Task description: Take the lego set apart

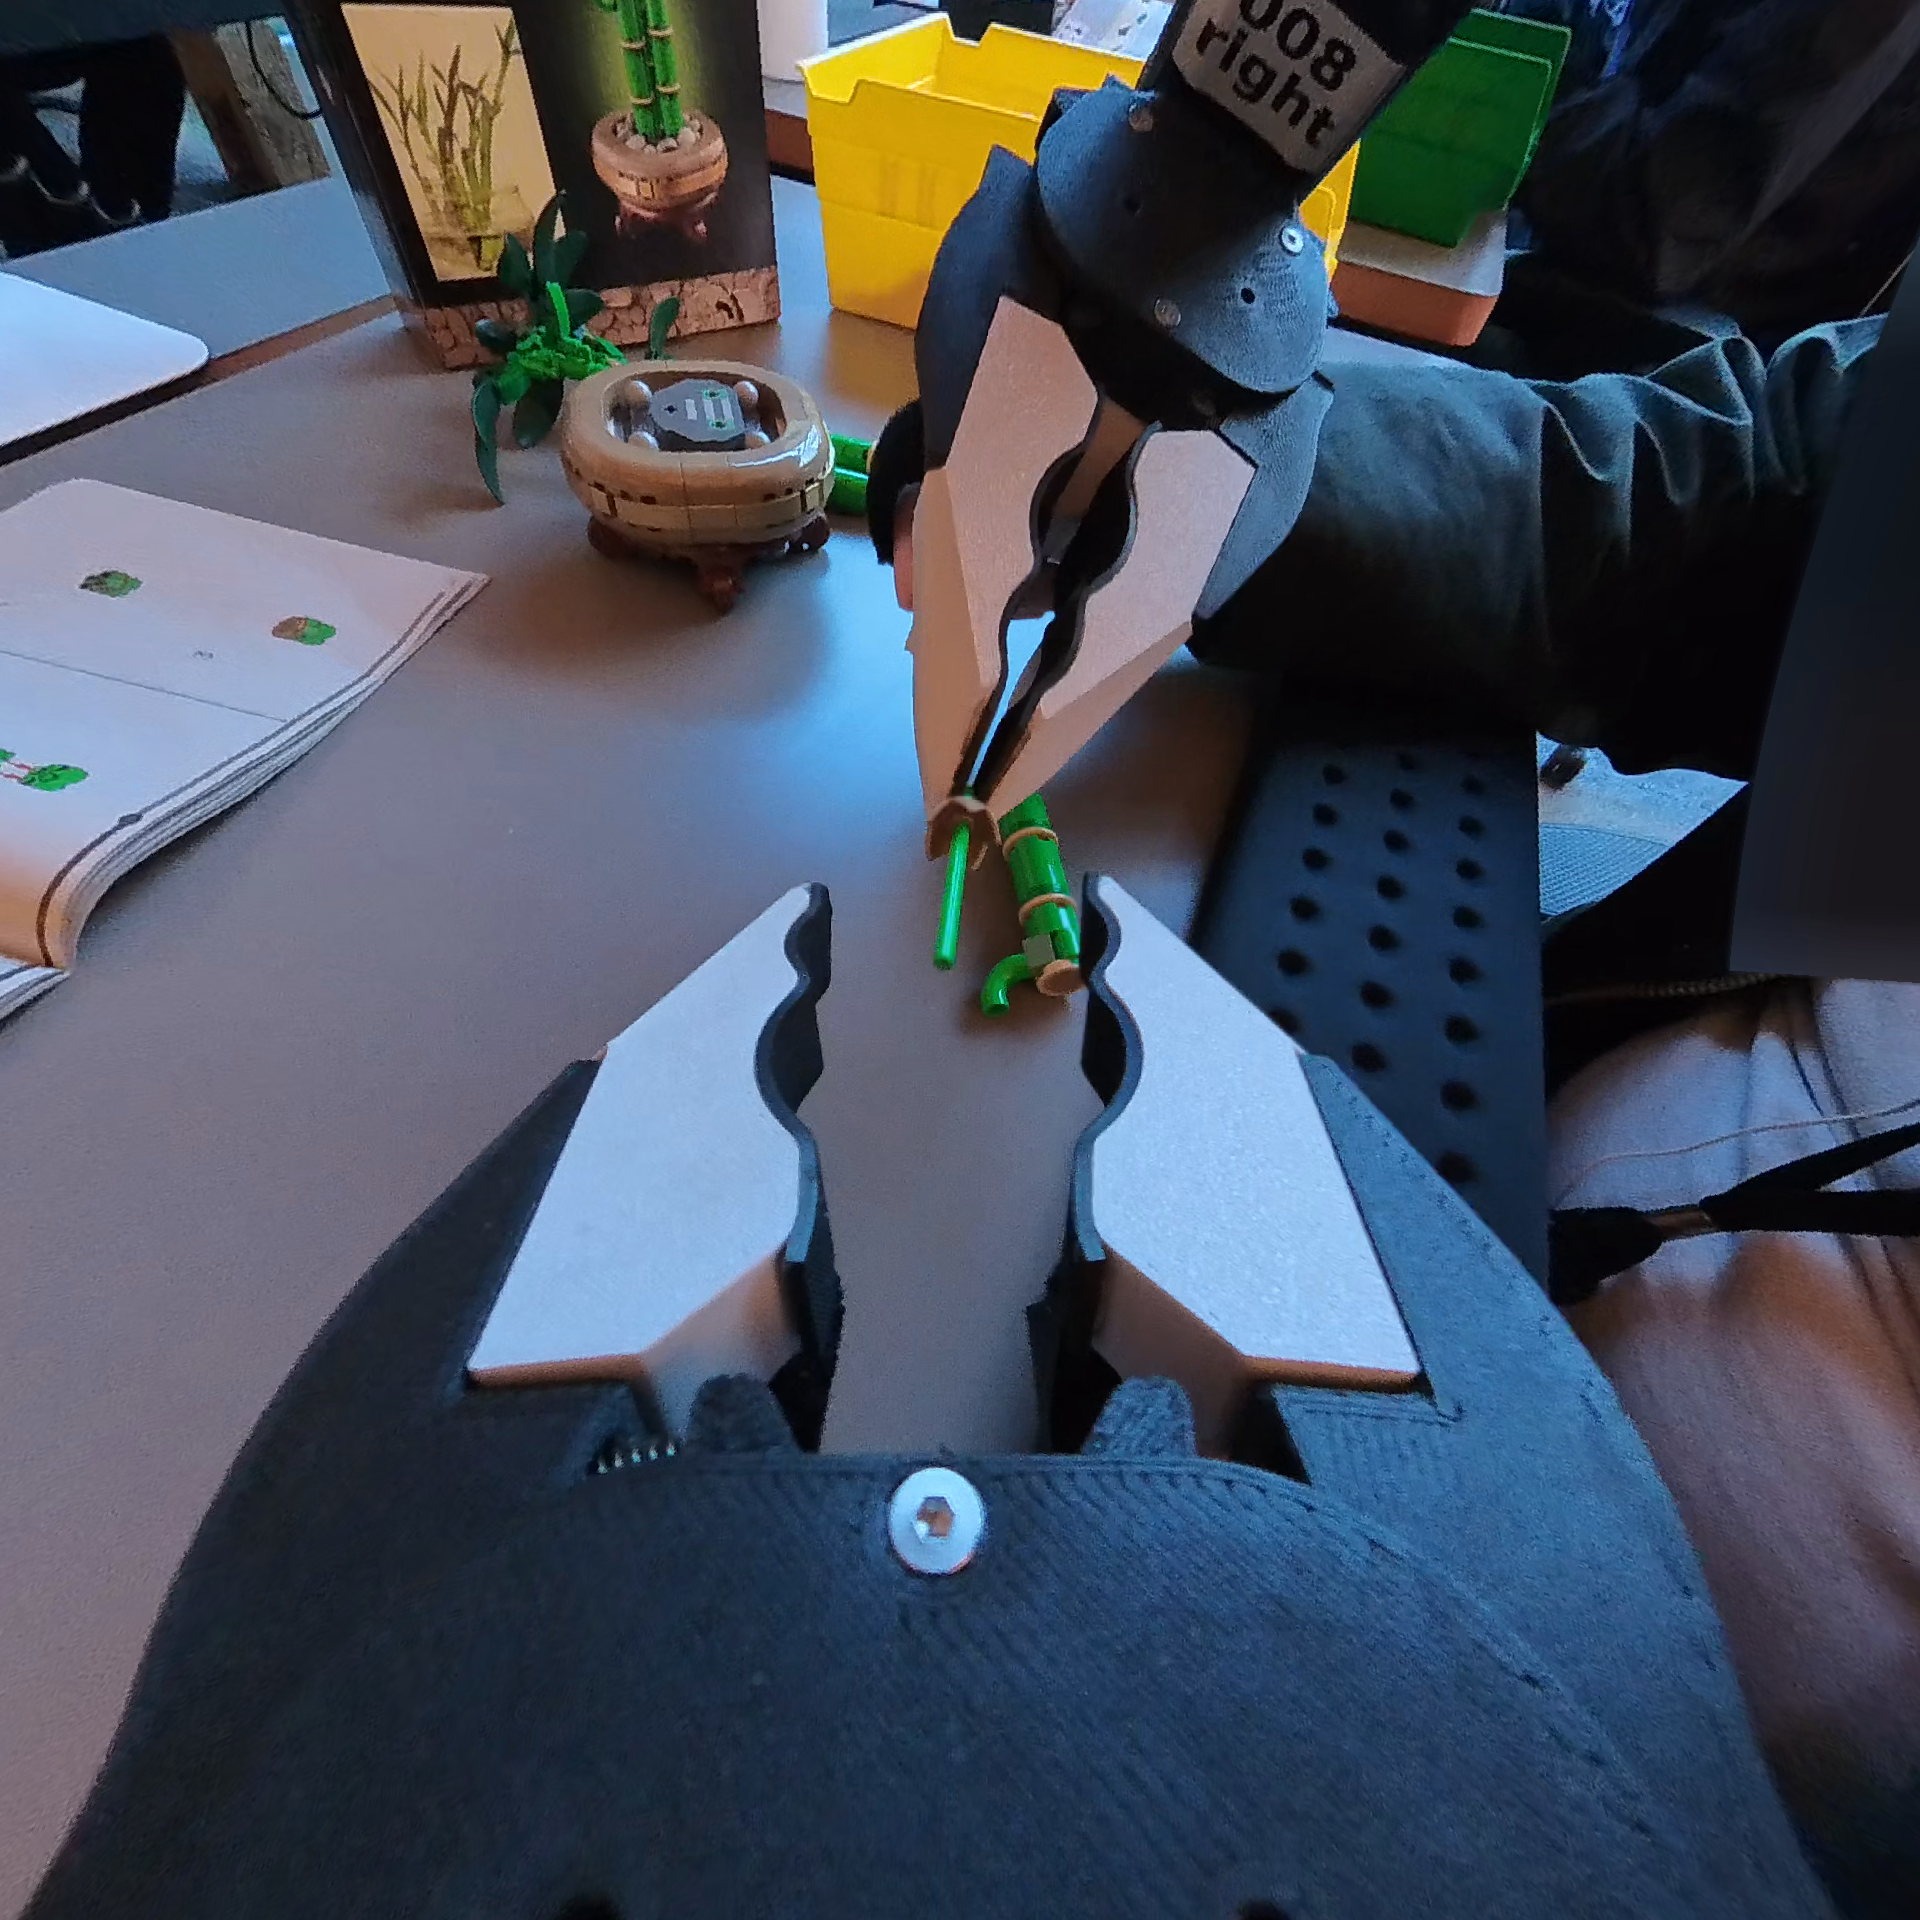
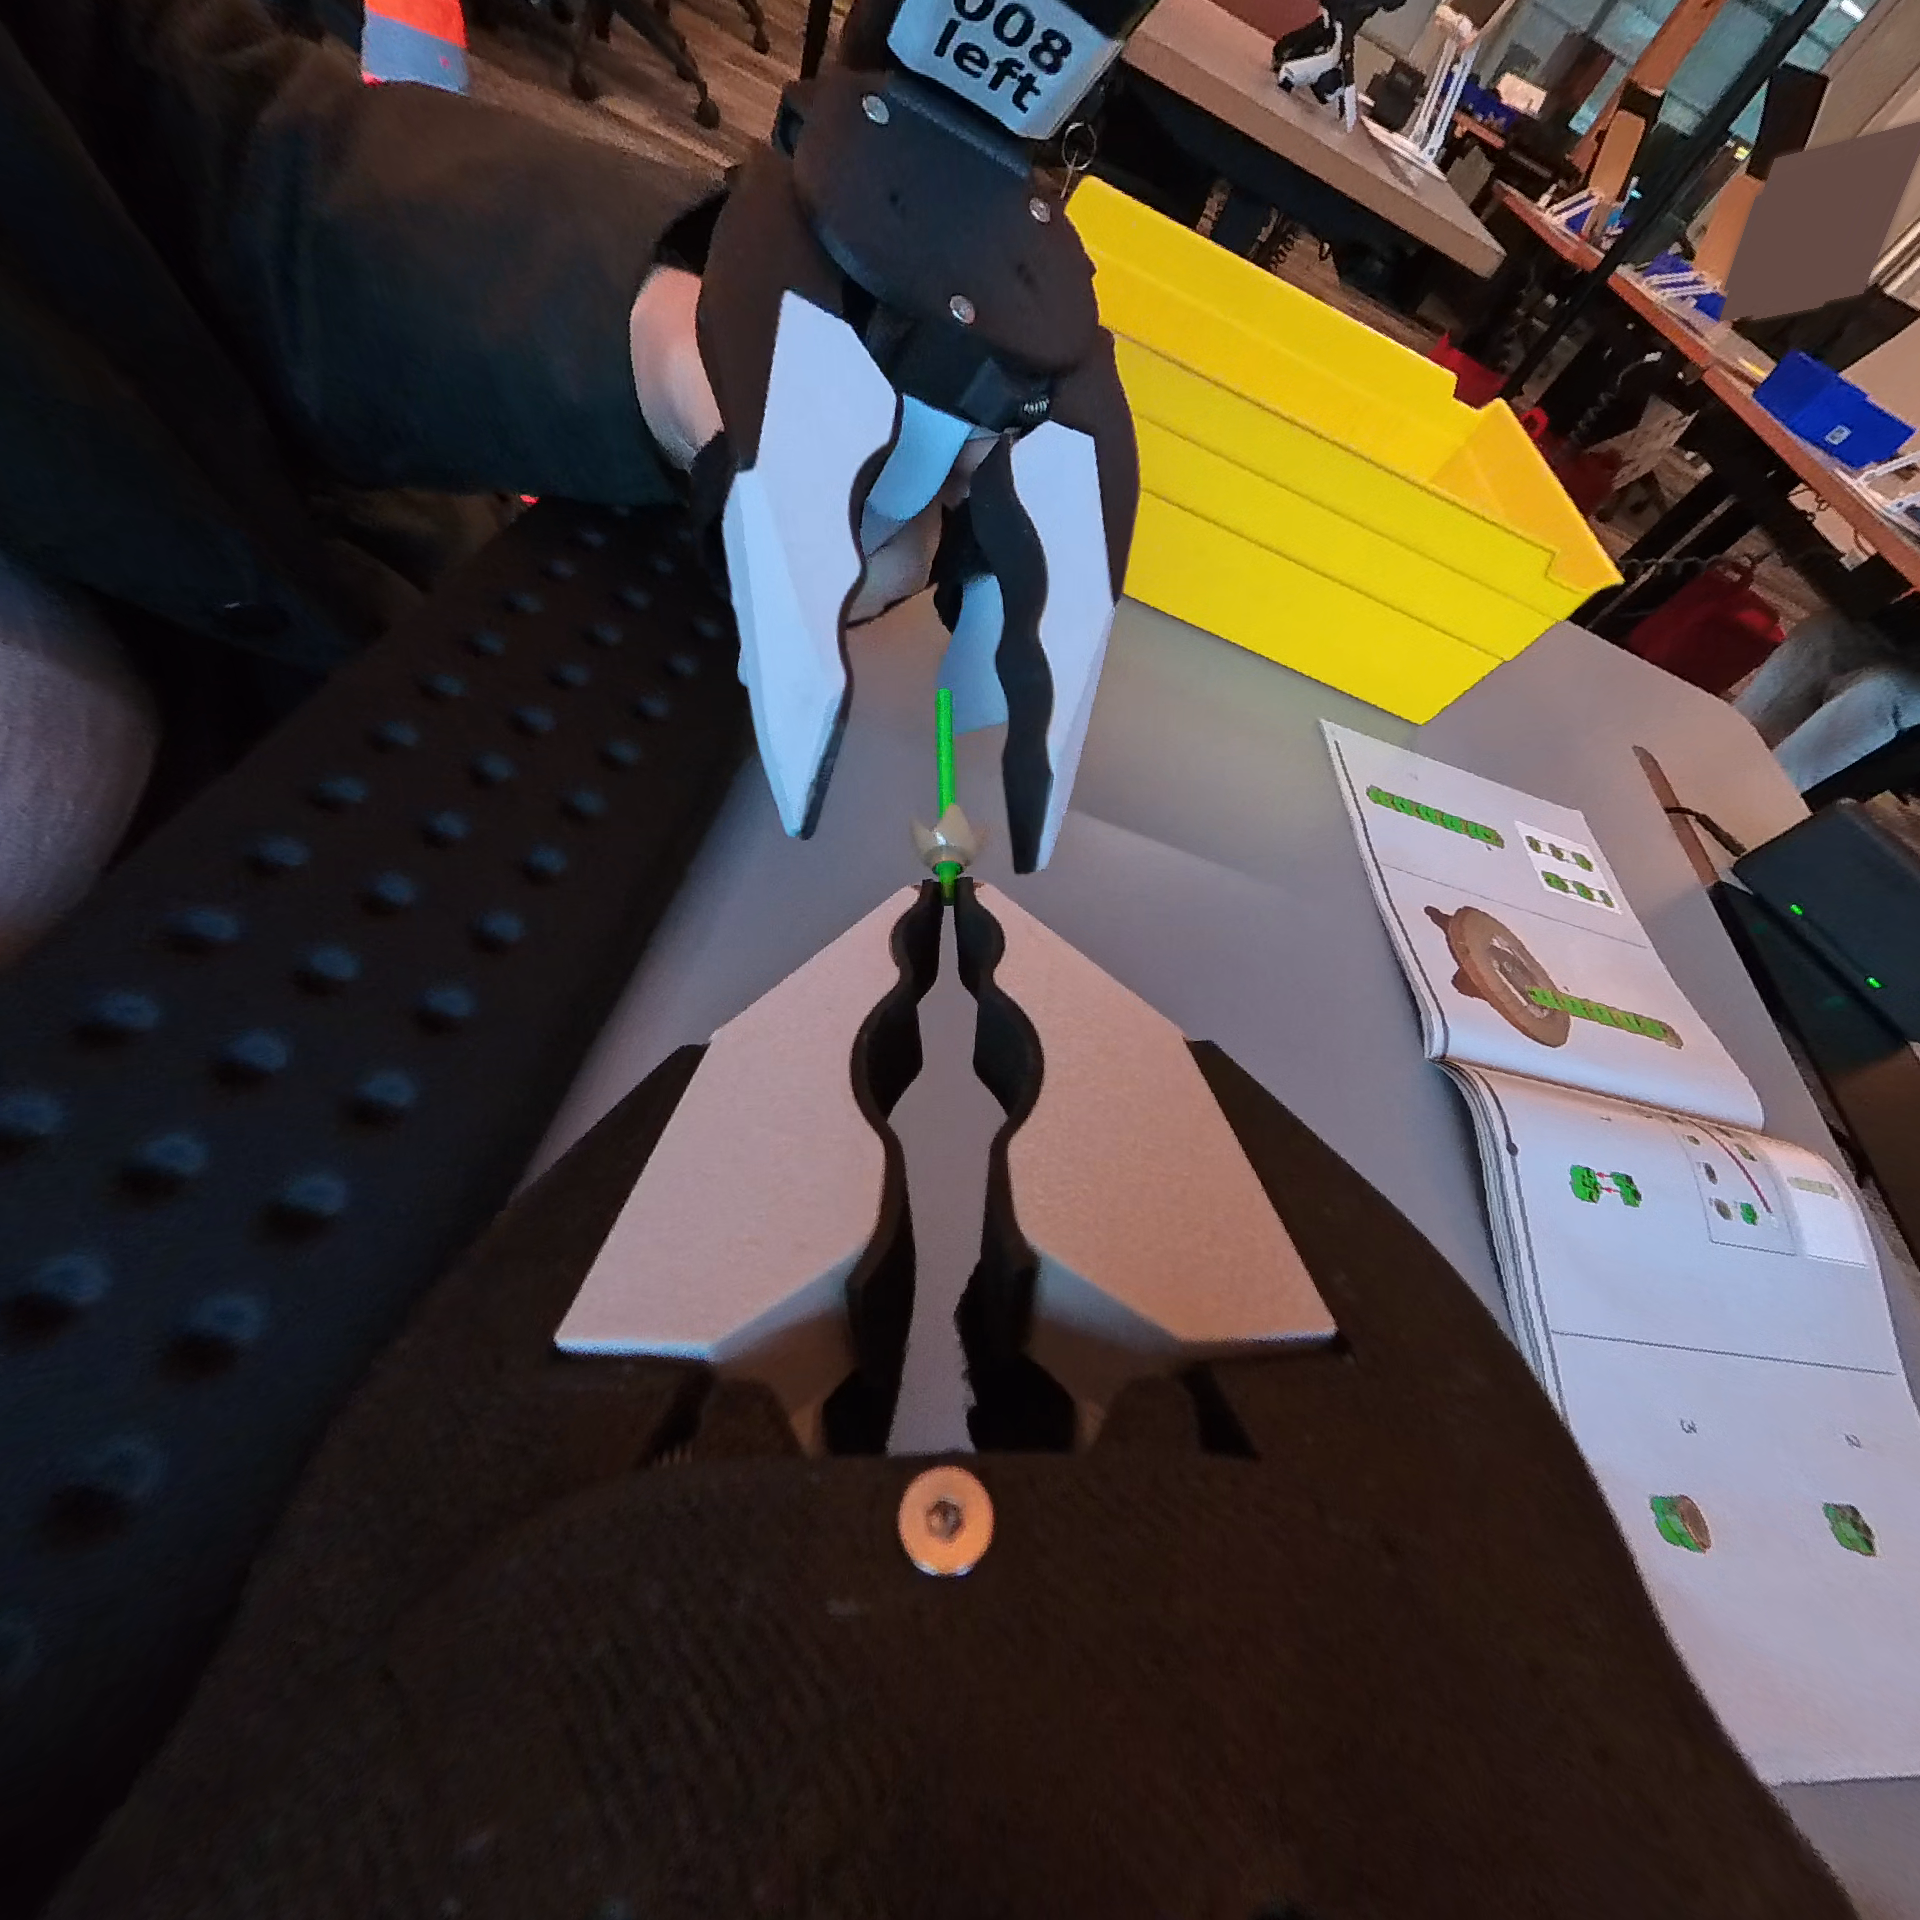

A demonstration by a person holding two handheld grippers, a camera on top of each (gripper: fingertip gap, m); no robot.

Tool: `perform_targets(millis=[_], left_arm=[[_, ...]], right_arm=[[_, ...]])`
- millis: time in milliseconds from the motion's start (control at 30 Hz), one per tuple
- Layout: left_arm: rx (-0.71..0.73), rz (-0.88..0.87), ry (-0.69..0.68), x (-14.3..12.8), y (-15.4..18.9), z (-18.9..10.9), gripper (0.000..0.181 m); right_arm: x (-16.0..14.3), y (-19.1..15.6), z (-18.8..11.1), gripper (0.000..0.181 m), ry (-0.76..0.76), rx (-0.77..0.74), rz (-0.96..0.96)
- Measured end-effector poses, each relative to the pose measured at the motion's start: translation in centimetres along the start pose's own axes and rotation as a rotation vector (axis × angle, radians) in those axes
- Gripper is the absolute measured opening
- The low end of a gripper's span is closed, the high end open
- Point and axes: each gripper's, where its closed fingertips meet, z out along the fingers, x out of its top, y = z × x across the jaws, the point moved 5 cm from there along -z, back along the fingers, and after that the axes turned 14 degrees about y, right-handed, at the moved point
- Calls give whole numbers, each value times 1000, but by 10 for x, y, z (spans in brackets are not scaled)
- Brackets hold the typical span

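Fingertips of the right gripper (image 2: 948, 891) are pinching the thin green rod (image 2: 944, 753), which is pointing straight into the left gripper's (image 1: 956, 914) wide-open, empty gap.

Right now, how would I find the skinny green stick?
Find the yellow bin at the table's far side, then come toward the near edge to the right tool. The thin green rod, with a tan collar, is pinched in its tip; the stalk beside it is thicker and segmented.

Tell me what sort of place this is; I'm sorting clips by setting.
Probably a shared workshop or lab: long worktables with small models, stacked yellow parts bins, and blue bins behind. The lego instruction booklet lies open on the grey table.
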Motion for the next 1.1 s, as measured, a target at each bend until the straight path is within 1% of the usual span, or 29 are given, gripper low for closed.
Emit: perform_targets(millis=[133, 167, 233, 400, 467, 567, 633, 1100], left_arm=[[-10, 14, 17, 3, 3, 4, 42], [-16, 12, 17, 4, 4, 5, 39], [-29, 7, 24, 4, 5, 5, 25], [-49, -15, 58, 7, 6, 2, 10], [-52, -10, 53, 6, 6, 2, 10], [-51, 20, 22, 3, 7, 4, 17], [-37, 41, 10, 2, 7, 5, 12], [-36, 56, 7, 0, 8, 4, 12]], right_arm=[[4, -3, 2, 1, 9, 3, -25], [5, -4, 3, 1, 10, 5, -31], [5, -5, 4, 1, 3, 9, -37], [2, -9, 7, 1, -25, 19, -59], [2, -9, 8, 1, -28, 16, -57], [3, -8, 8, 1, -19, 7, -60], [3, -8, 8, 1, -24, 4, -63], [2, -9, 5, 1, -33, 41, -38]])
